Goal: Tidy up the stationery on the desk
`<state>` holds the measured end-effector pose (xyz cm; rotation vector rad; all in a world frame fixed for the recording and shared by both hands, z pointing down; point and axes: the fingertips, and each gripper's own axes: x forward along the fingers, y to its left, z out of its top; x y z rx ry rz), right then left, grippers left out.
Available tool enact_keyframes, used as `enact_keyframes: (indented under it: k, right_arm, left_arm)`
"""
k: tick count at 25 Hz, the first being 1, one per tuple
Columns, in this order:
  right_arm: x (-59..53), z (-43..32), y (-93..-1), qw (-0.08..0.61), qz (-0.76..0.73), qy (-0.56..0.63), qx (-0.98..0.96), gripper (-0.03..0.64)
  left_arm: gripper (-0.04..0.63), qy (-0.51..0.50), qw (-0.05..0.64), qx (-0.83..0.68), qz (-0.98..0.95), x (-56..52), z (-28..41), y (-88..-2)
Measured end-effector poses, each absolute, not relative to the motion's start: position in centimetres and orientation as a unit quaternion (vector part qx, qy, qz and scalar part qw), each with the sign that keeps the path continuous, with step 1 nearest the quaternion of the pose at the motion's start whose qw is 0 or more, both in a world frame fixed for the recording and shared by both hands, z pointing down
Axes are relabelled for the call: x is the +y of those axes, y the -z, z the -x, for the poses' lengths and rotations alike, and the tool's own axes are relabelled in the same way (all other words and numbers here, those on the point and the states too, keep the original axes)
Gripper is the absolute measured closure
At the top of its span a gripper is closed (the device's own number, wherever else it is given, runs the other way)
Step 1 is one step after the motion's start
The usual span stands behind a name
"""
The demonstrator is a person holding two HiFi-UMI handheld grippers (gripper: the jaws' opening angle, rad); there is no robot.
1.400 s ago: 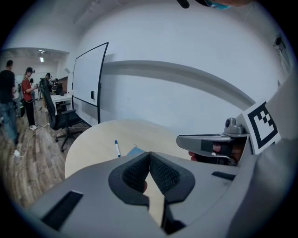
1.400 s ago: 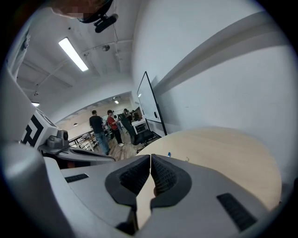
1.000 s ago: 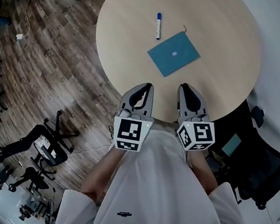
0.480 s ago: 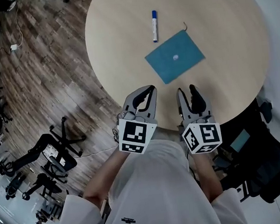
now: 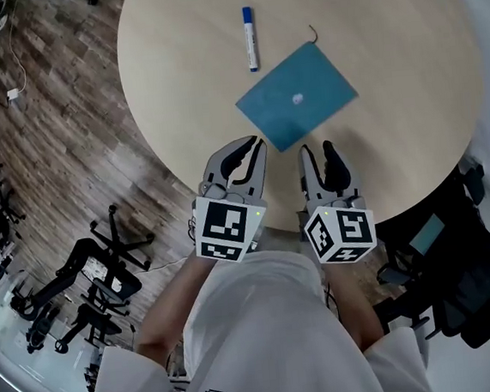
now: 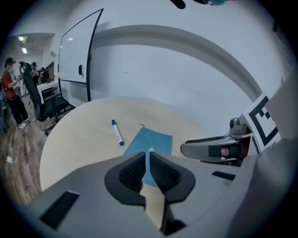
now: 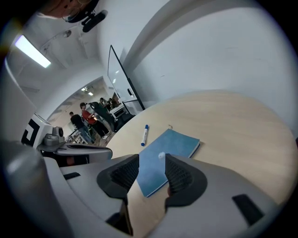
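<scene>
Approach phase: we hold both grippers over the near edge of the round pale wooden table (image 5: 410, 123), and neither touches any item. The left gripper (image 5: 254, 147) has its jaws together and empty. The right gripper (image 5: 316, 149) has just been opening its jaws, which stand apart with nothing between them. The flat blue rectangular notebook (image 5: 296, 95) lies just ahead of both grippers, with a small white object (image 5: 298, 99) on its cover. The white marker pen with blue cap (image 5: 250, 38) lies near the notebook's far left edge, not touching it. We judge the notebook to be the likely first target. We bring the right gripper in low at its near edge and hold the cover level so the white object does not roll off. We open the left jaws before reaching for the marker.
</scene>
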<state>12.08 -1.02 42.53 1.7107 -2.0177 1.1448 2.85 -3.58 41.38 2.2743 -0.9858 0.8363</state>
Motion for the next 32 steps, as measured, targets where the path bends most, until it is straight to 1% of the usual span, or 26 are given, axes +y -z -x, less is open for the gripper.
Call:
enact_keyframes:
  k: [4, 5, 6, 7, 10, 12, 14, 18, 21, 25, 32]
  right_arm:
    - [-1.5, -12.6, -45.3, 0.139, -0.596, -0.406, -0.678, 0.446]
    - [-1.8, -12.8, -45.9, 0.142, -0.597, -0.407, -0.676, 0.446]
    - [-2.1, -12.9, -46.5, 0.145, -0.599, -0.407, -0.674, 0.446]
    - [-2.4, -13.0, -47.0, 0.147, -0.600, -0.408, -0.672, 0.446]
    - [-2.9, -13.2, -48.1, 0.152, -0.604, -0.416, -0.663, 0.446]
    - [-3.3, -13.5, -49.0, 0.154, -0.611, -0.422, -0.653, 0.446]
    - [-3.7, -13.8, -49.8, 0.158, -0.619, -0.423, -0.642, 0.446]
    - [-4.2, -13.8, -51.0, 0.162, -0.626, -0.427, -0.632, 0.445]
    - [-4.4, -14.6, -51.7, 0.160, -0.639, -0.430, -0.617, 0.432]
    - [-4.4, -15.3, -53.2, 0.177, -0.645, -0.446, -0.595, 0.422]
    - [-4.4, -15.7, -54.2, 0.182, -0.647, -0.449, -0.588, 0.424]
  left_arm:
    - [0.570, -0.315, 0.265, -0.361, -0.837, -4.9, -2.8, -44.1]
    - [0.549, -0.317, 0.267, -0.360, -0.836, -5.4, -2.8, -44.8]
    - [0.504, -0.318, 0.269, -0.357, -0.836, -5.8, -2.9, -45.5]
    - [0.481, -0.320, 0.270, -0.355, -0.836, -6.2, -2.9, -46.1]
    - [0.456, -0.325, 0.270, -0.347, -0.837, -7.1, -3.0, -47.3]
    - [0.424, -0.333, 0.265, -0.333, -0.841, -7.5, -3.3, -48.4]
    - [0.353, -0.345, 0.253, -0.321, -0.845, -8.0, -3.4, -49.6]
    - [0.328, -0.355, 0.261, -0.314, -0.841, -8.9, -2.9, -51.7]
    - [0.322, -0.363, 0.261, -0.305, -0.841, -9.1, -2.9, -52.7]
    - [0.298, -0.371, 0.264, -0.290, -0.842, -8.9, -3.2, -53.9]
    - [0.298, -0.370, 0.263, -0.298, -0.840, -9.0, -3.1, -54.2]
